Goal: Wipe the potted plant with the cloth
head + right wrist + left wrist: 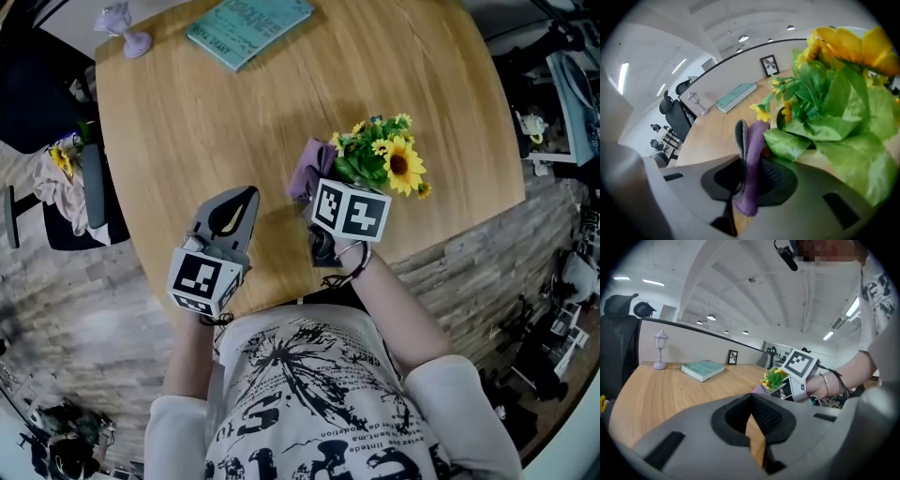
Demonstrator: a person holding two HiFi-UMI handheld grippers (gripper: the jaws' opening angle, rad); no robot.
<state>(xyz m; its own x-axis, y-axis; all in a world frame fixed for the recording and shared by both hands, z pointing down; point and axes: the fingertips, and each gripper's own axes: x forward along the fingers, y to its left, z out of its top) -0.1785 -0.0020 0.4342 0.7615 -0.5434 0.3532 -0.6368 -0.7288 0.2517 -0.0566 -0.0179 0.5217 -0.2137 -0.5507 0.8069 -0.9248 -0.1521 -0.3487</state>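
The right hand-held gripper (740, 161) pinches the purple cloth (754, 150), which sticks out past its tips just beside the potted plant's (380, 159) leaves. To its left, the left hand-held gripper (242, 199) is pressed together and empty above the wooden surface (281, 94).

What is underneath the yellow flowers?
Green leaves, with the purple cloth clamped in the right tool beside them. The pot is covered by the leaves and the tool.
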